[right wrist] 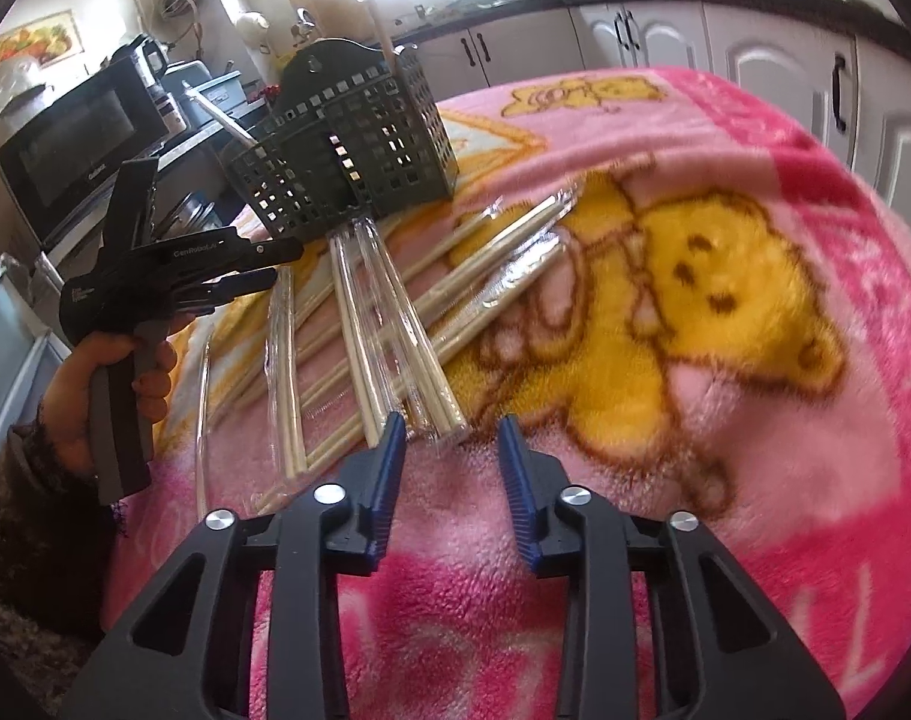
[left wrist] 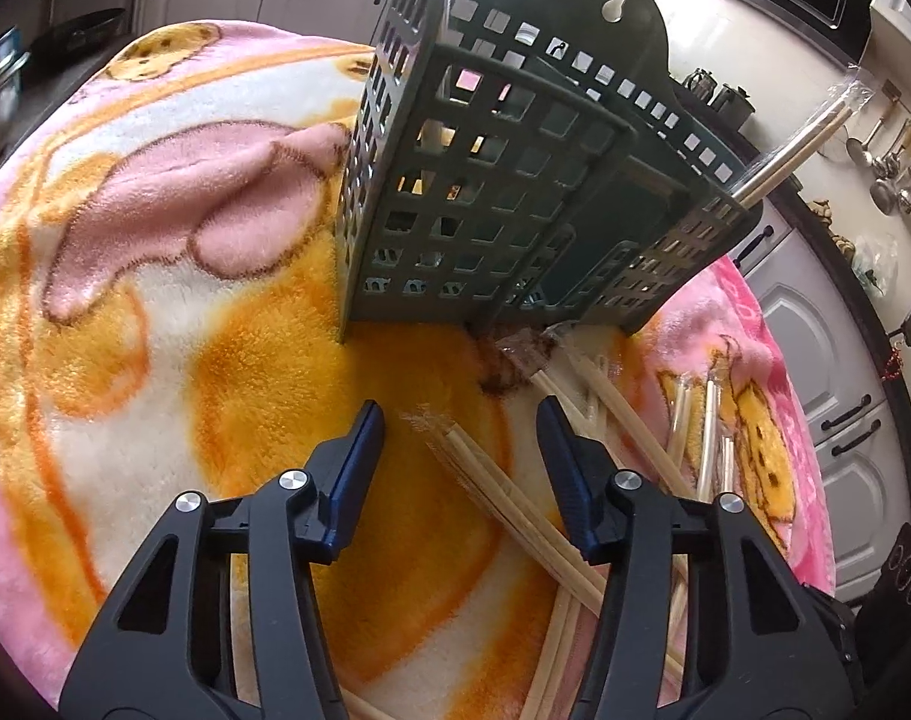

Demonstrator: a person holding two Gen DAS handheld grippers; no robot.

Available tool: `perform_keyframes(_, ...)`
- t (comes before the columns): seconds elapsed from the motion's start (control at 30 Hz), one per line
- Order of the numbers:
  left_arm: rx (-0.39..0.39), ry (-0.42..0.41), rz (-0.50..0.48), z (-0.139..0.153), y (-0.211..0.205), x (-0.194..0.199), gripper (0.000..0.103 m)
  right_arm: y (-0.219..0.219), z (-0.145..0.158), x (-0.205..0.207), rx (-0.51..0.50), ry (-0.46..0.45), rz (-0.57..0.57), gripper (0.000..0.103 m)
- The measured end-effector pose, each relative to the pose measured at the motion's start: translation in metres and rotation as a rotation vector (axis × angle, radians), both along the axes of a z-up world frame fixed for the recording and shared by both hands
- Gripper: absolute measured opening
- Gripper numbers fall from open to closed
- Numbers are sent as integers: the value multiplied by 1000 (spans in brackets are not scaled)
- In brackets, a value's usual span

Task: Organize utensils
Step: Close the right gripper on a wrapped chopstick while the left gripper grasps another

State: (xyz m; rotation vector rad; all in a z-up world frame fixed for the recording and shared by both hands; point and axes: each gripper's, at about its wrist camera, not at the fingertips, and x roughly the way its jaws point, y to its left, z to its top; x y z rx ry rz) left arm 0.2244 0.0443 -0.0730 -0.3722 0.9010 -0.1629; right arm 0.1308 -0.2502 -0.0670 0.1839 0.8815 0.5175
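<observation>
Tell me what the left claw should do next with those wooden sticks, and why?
Probably lower a little and close on the chopsticks lying between its fingers. The left claw hangs open just over that wrapped pair on the blanket, not pinching yet. The basket behind already holds a few sticks, so this pair likely goes there next.
</observation>
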Motion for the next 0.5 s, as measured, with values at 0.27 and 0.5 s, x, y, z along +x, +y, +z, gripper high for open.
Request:
perform_keyframes(0.27, 12, 1, 10, -3, 2, 4, 31, -3, 5, -2, 28, -14, 3, 8)
perform_keyframes(0.5, -1, 3, 21, -5, 11, 6, 15, -1, 30, -7, -1, -124, -5, 5)
